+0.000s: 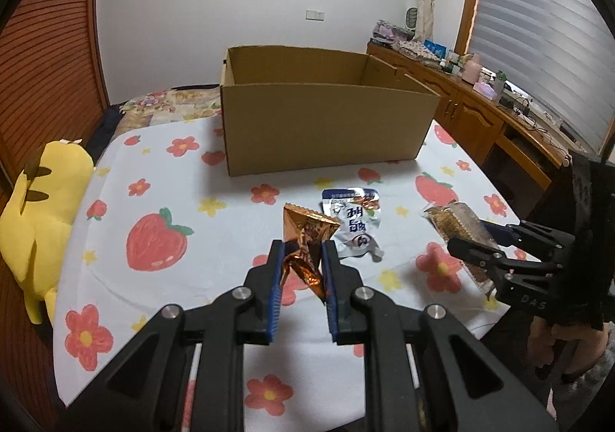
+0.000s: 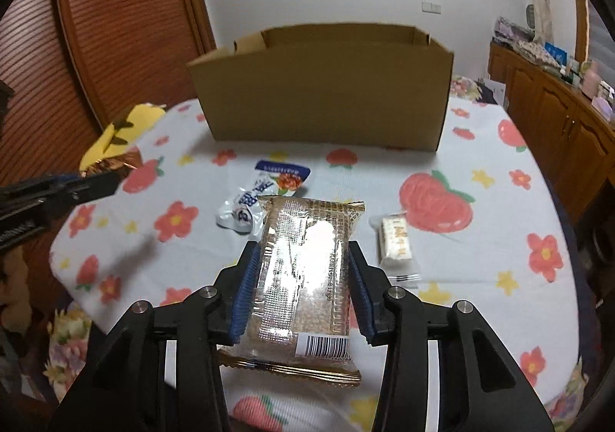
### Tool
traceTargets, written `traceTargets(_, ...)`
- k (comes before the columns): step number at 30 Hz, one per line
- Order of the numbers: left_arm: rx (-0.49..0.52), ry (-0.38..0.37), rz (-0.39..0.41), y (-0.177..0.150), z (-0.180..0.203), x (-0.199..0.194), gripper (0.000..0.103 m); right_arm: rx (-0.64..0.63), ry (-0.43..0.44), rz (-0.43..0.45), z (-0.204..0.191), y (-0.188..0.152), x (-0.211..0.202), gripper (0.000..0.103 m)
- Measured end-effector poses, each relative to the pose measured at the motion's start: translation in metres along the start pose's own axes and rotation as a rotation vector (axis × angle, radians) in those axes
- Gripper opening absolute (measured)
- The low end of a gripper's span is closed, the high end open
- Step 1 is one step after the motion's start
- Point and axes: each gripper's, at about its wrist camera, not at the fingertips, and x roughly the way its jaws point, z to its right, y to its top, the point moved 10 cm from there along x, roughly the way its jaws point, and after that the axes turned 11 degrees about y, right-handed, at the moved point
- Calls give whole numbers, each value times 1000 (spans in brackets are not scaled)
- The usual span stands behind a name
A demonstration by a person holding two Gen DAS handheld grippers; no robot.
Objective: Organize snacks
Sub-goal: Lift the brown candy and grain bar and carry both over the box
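Two grippers, left gripper (image 1: 302, 253) and right gripper (image 2: 303, 263), each clamp a snack.

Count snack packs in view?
4: copper pack in left gripper, clear pack in right gripper, blue-white pouch and small white pack on cloth. Box interior hidden.

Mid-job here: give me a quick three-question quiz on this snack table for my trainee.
1. True or false: the left tool holds the copper foil packet.
2. What does the right tool hold? A) the clear cracker pack B) the blue-and-white pouch C) the small white bar
3. Fill in: both snacks lying loose on the cloth sit in front of the ____.

Key
1. True.
2. A; its pads press the pack's two long sides.
3. Cardboard box; no snack shows over its rim.
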Motion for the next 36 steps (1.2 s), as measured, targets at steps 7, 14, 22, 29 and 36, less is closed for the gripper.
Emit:
traceTargets(7, 29, -3, 36, 10, 15, -14, 16, -1, 17, 51, -6, 14, -25, 44)
traceTargets(14, 51, 28, 65, 20, 19, -24, 16, -19, 36, 112, -19, 33, -54, 44)
traceTargets(22, 72, 29, 113, 40, 28, -39, 16, -81, 46, 194, -41, 58, -94, 44)
traceTargets(29, 77, 12, 130, 62, 38, -26, 16, -129, 54, 239, -48, 77, -110, 44)
traceTargets(36, 64, -10, 123, 82, 47, 4, 16, -168, 46, 239, -36, 97, -100, 45)
